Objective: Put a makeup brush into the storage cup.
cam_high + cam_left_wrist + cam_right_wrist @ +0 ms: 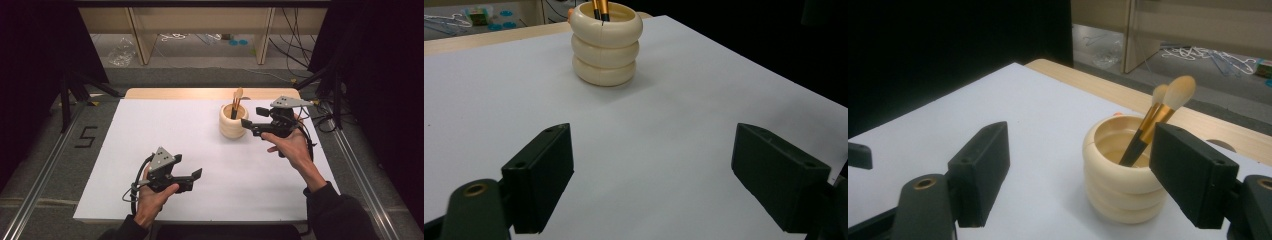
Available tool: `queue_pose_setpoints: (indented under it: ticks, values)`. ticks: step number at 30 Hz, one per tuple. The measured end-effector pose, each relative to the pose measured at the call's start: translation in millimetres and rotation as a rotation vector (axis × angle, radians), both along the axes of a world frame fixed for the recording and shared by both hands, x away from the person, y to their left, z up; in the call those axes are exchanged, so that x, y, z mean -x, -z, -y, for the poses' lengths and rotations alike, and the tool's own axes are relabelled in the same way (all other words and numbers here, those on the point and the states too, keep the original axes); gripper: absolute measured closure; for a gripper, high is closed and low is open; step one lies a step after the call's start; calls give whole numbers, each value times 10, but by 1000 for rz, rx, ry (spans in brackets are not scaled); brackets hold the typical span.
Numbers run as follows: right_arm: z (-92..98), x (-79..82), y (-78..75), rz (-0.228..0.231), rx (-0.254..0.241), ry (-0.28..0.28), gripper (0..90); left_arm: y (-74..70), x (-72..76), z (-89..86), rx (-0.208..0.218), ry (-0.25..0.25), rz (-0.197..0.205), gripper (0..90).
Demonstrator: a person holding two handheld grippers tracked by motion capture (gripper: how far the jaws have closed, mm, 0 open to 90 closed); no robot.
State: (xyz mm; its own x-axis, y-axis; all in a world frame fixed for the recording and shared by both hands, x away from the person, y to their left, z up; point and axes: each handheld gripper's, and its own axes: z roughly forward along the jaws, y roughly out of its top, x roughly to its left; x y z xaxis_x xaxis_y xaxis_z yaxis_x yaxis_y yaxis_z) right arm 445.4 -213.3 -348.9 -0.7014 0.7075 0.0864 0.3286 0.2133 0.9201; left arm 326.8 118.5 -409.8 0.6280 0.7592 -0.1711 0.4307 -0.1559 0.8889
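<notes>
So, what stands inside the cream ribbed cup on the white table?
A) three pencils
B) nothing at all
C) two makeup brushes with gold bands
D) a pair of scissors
C: in the right gripper view the cup holds two brushes with pale bristle heads, gold bands and dark handles, leaning against its rim.
</notes>
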Motion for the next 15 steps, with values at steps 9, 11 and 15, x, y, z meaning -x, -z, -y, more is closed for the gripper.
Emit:
queue_pose_setpoints:
  ticks: [9, 11, 15]
  values:
    - [40, 166, 69, -5, -2, -7, 252, 2, 0, -2, 4, -10, -3, 168]
    - [58, 219, 75, -7, 0, -10, 251, 3, -3, -1, 3, -5, 0, 168]
    - [71, 311, 97, -7, -4, -17, 250, 3, -6, -3, -8, 1, 8, 168]
